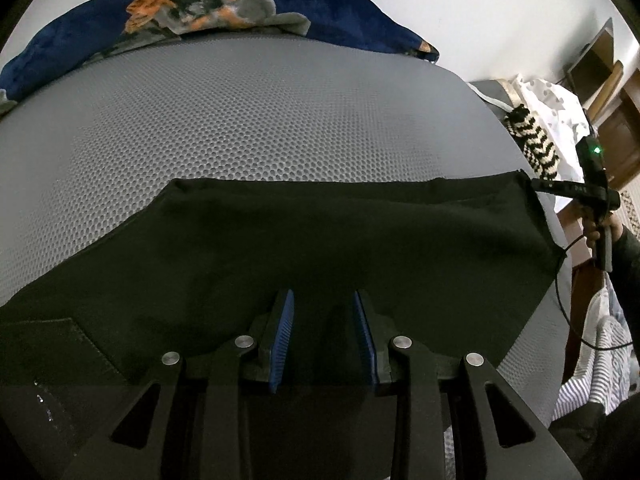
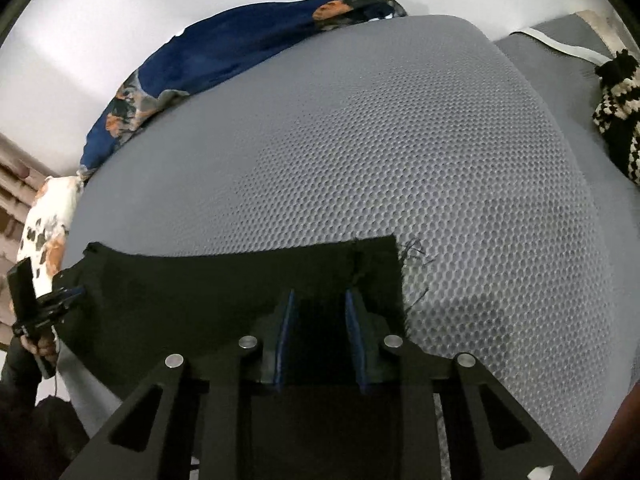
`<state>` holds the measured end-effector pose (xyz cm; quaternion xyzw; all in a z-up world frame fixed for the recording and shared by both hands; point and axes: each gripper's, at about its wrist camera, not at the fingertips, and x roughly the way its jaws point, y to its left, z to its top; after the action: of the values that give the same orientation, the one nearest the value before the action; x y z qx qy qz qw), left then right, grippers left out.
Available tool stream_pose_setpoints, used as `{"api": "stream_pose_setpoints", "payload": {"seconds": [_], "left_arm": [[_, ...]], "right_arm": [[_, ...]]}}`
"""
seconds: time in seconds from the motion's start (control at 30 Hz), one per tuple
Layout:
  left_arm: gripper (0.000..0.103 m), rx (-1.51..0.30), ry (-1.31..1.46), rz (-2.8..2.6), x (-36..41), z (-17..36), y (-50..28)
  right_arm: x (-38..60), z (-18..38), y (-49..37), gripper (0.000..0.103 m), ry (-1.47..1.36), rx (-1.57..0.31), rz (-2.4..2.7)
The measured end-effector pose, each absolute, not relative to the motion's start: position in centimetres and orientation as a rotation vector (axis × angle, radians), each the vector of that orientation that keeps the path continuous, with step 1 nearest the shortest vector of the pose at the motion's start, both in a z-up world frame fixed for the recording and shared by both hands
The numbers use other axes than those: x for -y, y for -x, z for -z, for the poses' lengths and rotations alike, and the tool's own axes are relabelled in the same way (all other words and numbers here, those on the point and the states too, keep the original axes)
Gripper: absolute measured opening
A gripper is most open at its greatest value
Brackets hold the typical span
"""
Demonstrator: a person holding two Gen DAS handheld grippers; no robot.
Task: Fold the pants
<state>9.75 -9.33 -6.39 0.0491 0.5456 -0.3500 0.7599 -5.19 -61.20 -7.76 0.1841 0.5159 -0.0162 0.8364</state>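
So the black pants (image 1: 304,248) are lying flat on the near part of a bed with a grey honeycomb-mesh mattress cover (image 1: 256,120), and both hand-held grippers are down over the near edge of the fabric. The left hand-held gripper (image 1: 323,304) has its blue-padded fingers (image 1: 285,320) spread apart with pants fabric showing in the gap; nothing is clamped that I can see. Same deal with the right hand-held gripper (image 2: 319,304): its jaws are parted and it sits over the pants' right end, near a frayed corner with loose threads (image 2: 414,254) trailing onto the mesh.

The far edge of the pants runs pretty straight across, and beyond it there's a big stretch of bare mesh up to a navy blanket with an orange-grey print (image 1: 208,4) bunched along the wall. Off the bed's right side there's a black-and-white knitted thing (image 1: 536,142) and some white clothes (image 1: 552,100).

The pants are so dark that folds and seams mostly vanish; I can only make out a stitched patch (image 1: 56,344) at lower left. The near edge is hidden under the gripper bodies, so no idea how it lies there.
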Motion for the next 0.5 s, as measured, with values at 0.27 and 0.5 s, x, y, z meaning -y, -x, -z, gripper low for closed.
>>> {"api": "stream_pose_setpoints", "payload": {"seconds": [0.27,0.5], "left_arm": [[0.032,-1.187,-0.124,0.755,9.3,6.4,-9.6],[0.032,-1.19,-0.136,0.748,9.5,6.7,-9.7]], "right_arm": [[62.2,8.8,3.2,0.026,-0.416,-1.113,0.073],[61.8,9.3,2.6,0.015,-0.447,-1.09,0.083]]}}
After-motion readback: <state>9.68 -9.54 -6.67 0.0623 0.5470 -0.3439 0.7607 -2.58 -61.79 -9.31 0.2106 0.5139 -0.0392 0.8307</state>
